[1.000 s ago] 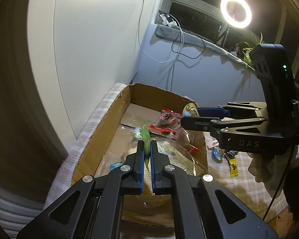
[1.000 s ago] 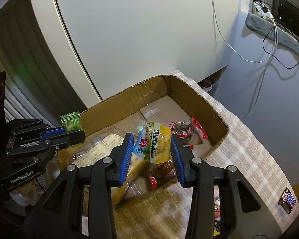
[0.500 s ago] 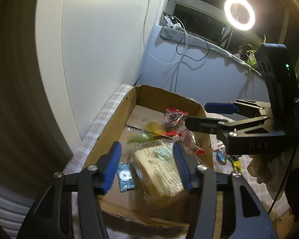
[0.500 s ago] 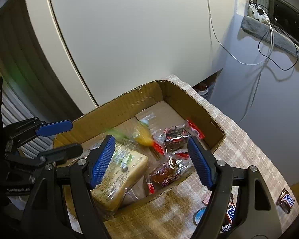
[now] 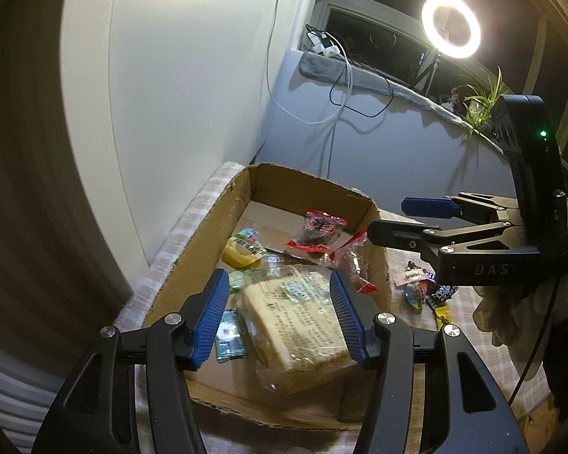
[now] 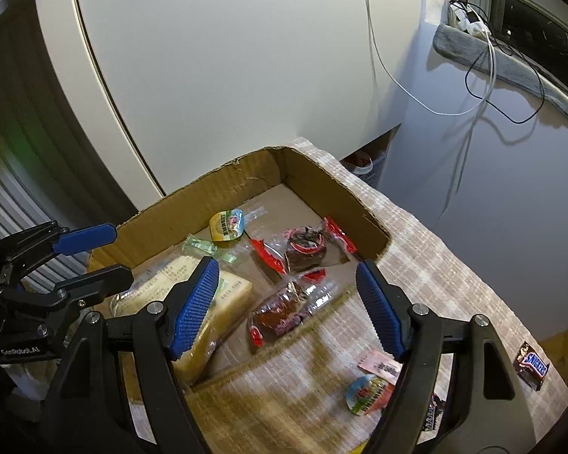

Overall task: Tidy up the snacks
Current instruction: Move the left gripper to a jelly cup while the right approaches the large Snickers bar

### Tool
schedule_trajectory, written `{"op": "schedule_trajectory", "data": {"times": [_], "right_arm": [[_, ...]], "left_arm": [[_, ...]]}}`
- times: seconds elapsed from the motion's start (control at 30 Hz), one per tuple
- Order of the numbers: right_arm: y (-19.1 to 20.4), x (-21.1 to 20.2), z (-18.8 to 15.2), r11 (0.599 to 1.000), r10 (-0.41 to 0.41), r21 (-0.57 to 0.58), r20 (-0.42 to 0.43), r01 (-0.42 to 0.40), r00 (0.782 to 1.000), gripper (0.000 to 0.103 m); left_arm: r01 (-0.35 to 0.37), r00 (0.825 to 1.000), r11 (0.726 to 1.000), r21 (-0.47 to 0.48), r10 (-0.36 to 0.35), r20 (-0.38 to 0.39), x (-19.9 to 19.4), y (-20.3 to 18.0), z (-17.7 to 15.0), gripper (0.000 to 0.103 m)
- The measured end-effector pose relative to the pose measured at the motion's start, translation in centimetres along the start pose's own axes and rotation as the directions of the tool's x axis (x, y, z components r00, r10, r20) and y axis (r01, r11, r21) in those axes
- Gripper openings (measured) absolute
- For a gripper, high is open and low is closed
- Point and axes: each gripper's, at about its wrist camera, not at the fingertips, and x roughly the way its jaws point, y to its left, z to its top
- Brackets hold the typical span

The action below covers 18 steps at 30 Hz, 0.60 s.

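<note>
Over the near end of the cardboard box (image 5: pixel 208 227), the left hand-held gripper (image 5: pixel 280 317) hangs with its blue pads spread wide and nothing between them. The right hand-held gripper (image 6: pixel 287 306) is released too, jaws wide apart and empty, hovering over the box's near right wall.

Straight below the left one lies a big clear-wrapped bread pack (image 5: pixel 299 325) at the near end of the box, with a small teal candy packet (image 5: pixel 228 335) just beside it on the left. A bit farther in there's a pale green candy wrapper (image 6: pixel 200 246), then a yellow jelly cup (image 5: pixel 244 251) toward the far left. To the right of that sits a red-trimmed clear pack with a dark snack inside (image 6: pixel 303 246), and a second similar pack (image 6: pixel 284 312) lies nearer, up against the box's right wall.

Outside the box, on the checkered cloth of the surface (image 6: pixel 435 265), there's a pink sachet (image 6: pixel 380 365), a round-lidded jelly cup (image 6: pixel 367 395) just near of it, and a Snickers bar (image 6: pixel 531 366) well off to the right near the edge. A ring light (image 5: pixel 450 26) glows in the far right corner of the room.
</note>
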Motion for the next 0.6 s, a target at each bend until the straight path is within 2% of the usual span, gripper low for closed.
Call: {"op": "schedule_trajectory", "data": {"times": [0.37,0.6], "right_arm": [[-4.3,-3.6,-2.8,0.998,-0.029,0.06,0.011,0.029,1.0,0.078],[-8.2,-5.4,-6.0,0.991,-0.067,0.112,-0.019,0.068,0.998,0.078]], "left_arm": [[0.051,0.999,0.998,0.047,-0.051,-0.005,0.0,-3.5,-0.3,0.055],[0.091,0.996,0.992,0.083,-0.089,-0.024,0.5,-6.5,-0.7,0.055]]}}
